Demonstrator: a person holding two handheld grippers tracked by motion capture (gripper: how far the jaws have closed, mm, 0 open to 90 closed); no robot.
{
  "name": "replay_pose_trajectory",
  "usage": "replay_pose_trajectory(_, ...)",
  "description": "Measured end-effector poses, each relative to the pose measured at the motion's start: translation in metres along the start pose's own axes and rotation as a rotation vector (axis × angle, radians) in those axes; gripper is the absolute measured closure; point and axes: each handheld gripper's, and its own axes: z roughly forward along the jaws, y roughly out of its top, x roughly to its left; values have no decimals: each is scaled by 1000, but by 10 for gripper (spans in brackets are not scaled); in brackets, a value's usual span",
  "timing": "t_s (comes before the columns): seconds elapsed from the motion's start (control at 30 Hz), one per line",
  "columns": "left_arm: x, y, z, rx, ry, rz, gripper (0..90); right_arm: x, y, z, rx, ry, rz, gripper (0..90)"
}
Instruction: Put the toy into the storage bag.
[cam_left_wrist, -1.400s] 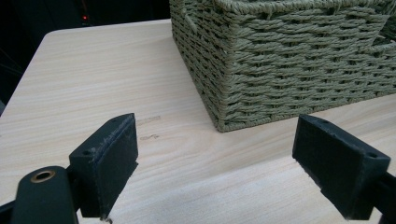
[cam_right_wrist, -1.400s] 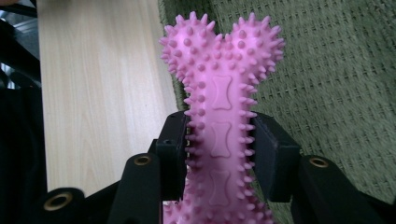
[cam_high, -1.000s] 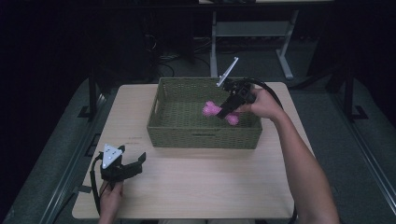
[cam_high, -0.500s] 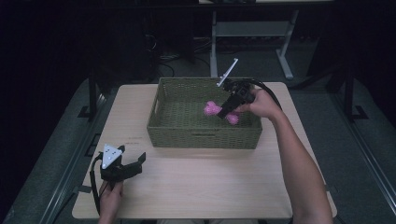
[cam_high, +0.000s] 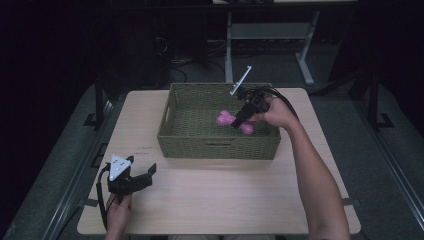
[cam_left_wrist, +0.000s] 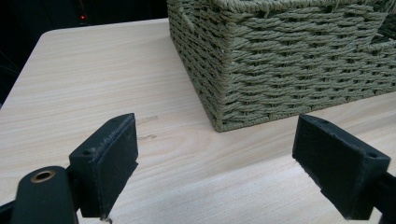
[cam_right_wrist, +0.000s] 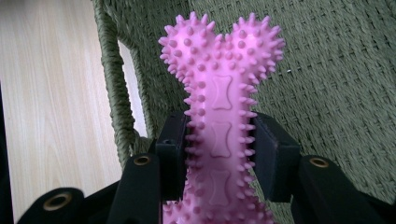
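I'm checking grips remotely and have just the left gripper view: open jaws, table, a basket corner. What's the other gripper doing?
Observer: The right gripper is inside the green woven basket, shut on a pink spiky bone toy.
Operator: Where on the toy does it grip?
Observer: Across the narrow shaft; the knobbed end sticks out past the jaws.
Operator: Is the toy resting on the basket floor?
Observer: I can't tell from any view.
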Motion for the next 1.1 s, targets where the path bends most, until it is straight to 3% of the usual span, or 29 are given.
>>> replay_pose_trajectory(1.1,0,0,1,-1,0,-5,137,-6,-7,18,23,28,36,576)
